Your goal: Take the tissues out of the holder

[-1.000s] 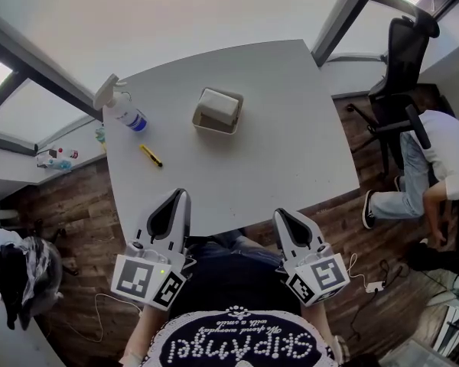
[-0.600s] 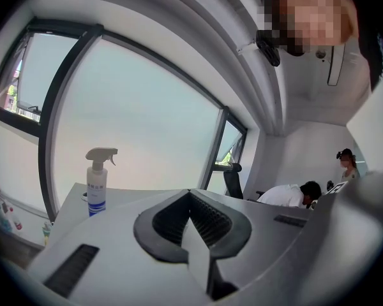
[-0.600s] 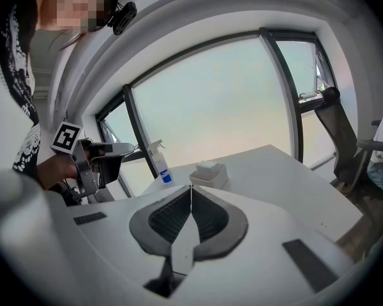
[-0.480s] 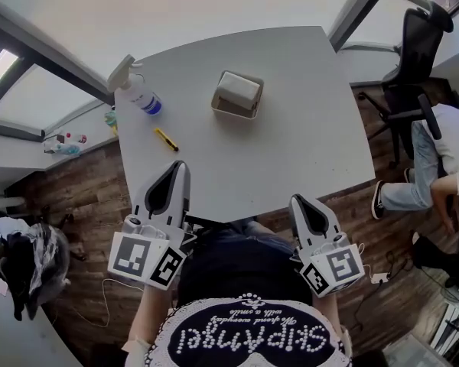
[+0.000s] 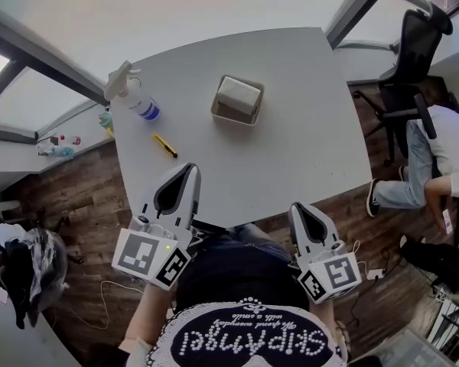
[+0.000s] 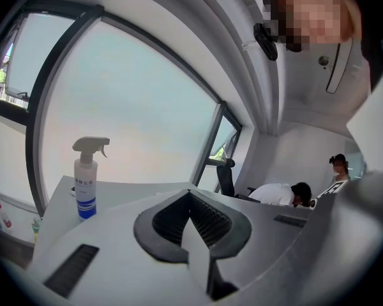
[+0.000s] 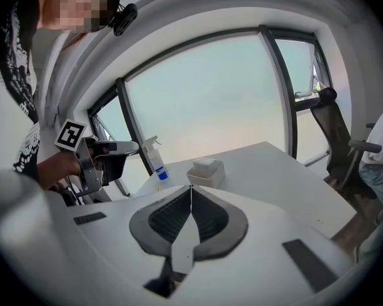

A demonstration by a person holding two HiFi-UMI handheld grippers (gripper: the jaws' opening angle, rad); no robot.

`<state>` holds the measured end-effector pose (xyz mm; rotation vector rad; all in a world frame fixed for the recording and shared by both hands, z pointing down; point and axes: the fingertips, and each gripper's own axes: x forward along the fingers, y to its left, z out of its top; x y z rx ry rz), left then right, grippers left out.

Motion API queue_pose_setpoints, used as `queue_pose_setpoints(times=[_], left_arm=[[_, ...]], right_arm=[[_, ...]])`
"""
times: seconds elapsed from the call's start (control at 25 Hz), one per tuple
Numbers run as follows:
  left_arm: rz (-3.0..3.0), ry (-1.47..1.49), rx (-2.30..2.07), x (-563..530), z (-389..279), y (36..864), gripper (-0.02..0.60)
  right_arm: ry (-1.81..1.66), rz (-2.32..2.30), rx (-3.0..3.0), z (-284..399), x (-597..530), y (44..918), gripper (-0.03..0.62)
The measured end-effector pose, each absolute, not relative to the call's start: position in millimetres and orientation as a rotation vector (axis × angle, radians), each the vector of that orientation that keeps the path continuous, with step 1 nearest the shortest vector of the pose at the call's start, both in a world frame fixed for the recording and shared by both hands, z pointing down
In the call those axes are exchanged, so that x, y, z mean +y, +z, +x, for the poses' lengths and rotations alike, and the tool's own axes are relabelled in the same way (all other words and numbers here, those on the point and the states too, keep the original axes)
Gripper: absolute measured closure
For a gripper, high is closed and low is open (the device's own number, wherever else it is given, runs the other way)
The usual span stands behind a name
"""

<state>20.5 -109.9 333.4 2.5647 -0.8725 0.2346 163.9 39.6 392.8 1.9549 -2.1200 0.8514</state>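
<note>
The tissue holder (image 5: 236, 101) is a pale open box near the middle of the grey table (image 5: 306, 151), with a folded white tissue pack (image 5: 238, 94) in it. In the right gripper view the tissue holder (image 7: 206, 171) stands well beyond the jaws. My left gripper (image 5: 189, 169) is shut and empty, with its tip over the table's near edge. Just off that edge and lower right is my right gripper (image 5: 297, 208), also shut with nothing in it. Both are far short of the holder. The closed jaws of the left gripper (image 6: 190, 194) and right gripper (image 7: 191, 189) fill the lower half of their views.
A spray bottle (image 5: 134, 98) stands at the table's far left corner, and a yellow utility knife (image 5: 165, 145) lies near it. An office chair (image 5: 409, 60) and a bent-over person (image 5: 444, 155) are to the right of the table. Windows run along the far side.
My left gripper has moved forward, so its tip now lies over the table's near edge. The right gripper has stayed about where it was. Both stay shut.
</note>
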Motion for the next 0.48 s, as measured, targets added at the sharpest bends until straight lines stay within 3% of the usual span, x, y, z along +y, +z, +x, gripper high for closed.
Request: queue_pose_setpoints(times=[0.48], left_arm=[[2.557,0.264,-0.789,-101,38,340,0.58]], right_arm=[[0.818,1.905,-2.19,155,23,394,0.58]])
